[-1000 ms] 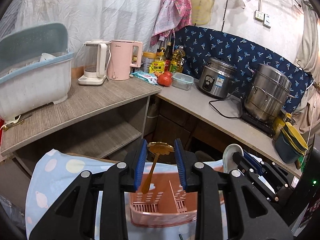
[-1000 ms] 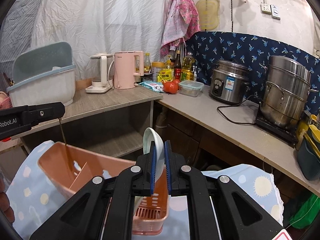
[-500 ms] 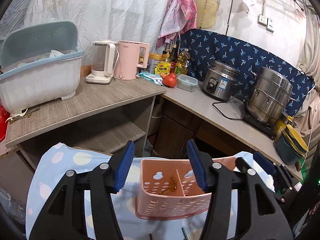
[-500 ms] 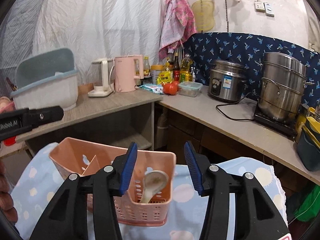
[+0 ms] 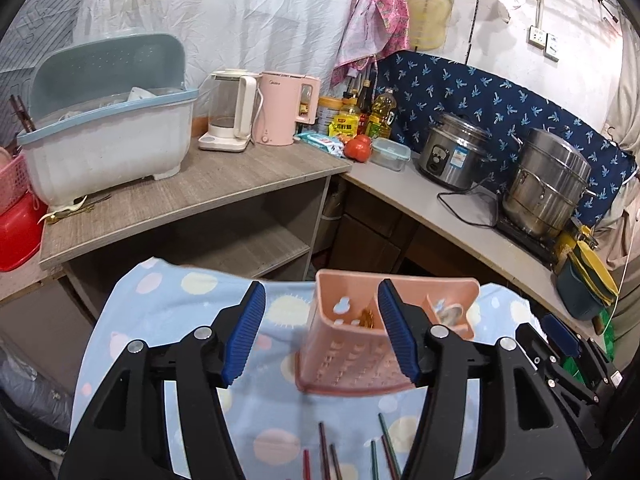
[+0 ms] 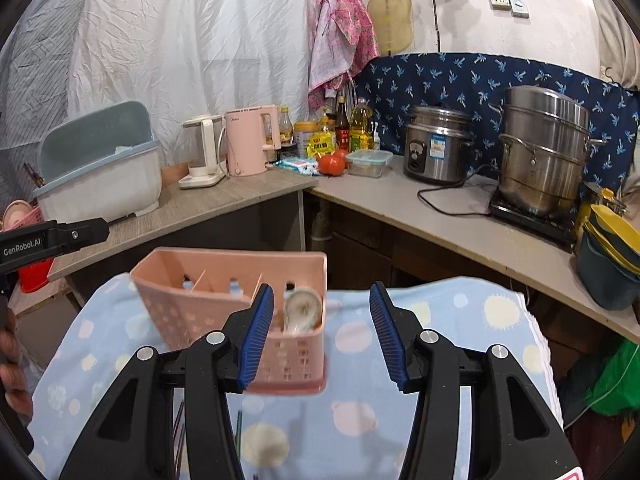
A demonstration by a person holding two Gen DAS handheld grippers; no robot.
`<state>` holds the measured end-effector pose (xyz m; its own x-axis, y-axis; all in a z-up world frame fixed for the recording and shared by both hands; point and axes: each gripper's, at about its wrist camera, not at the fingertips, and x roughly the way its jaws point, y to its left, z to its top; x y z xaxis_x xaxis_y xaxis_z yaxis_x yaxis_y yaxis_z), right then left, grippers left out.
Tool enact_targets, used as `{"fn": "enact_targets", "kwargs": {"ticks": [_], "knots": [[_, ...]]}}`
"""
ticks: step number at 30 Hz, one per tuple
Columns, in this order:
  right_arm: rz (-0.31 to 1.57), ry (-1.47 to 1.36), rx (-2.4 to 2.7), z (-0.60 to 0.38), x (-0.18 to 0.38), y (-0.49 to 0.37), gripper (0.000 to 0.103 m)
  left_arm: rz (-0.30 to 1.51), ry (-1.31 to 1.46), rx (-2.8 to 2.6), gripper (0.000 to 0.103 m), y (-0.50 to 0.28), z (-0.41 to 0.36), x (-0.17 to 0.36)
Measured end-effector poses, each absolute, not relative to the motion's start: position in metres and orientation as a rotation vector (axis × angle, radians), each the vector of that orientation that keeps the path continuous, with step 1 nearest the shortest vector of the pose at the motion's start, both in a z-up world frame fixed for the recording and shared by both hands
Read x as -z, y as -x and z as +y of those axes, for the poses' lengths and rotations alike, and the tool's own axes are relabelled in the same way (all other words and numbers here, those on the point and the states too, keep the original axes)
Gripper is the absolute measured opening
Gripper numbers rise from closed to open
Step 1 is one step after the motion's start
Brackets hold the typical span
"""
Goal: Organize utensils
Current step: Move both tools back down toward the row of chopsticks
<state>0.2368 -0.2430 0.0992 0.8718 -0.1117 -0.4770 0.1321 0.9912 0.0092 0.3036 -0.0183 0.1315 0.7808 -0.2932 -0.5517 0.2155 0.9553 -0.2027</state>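
Two worktops meet in an L at the far side: a grey wood-grain counter on the left with an open shelf beneath, and a pale counter running off to the right, its front edge slanting toward the near right. Nearer stands a table under a blue spotted cloth, whose far edge sits just short of the wooden counter and whose right edge, in the right wrist view, drops away beside open floor. On the cloth stands the pink utensil caddy, upright, close to the far edge, with bare cloth on both its sides. The left gripper has just been opening; its jaws stand fairly wide with nothing gripped, the right blue pad overlapping the caddy in view and bare cloth between them. The right gripper has also just opened to a similar spread, empty, the caddy's right end behind its left pad. A white spoon rests in the caddy's right compartment, a golden utensil in another. Several chopsticks lie loose on the near cloth.
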Motion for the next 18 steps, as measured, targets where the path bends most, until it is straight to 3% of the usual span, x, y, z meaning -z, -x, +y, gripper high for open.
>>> {"fn": "enact_targets", "kwargs": {"ticks": [18], "knots": [[0.745, -0.107, 0.102, -0.216, -0.026, -0.109, 0.049, 0.828, 0.099, 0.207, 0.056, -0.188, 0.024, -0.042]]}}
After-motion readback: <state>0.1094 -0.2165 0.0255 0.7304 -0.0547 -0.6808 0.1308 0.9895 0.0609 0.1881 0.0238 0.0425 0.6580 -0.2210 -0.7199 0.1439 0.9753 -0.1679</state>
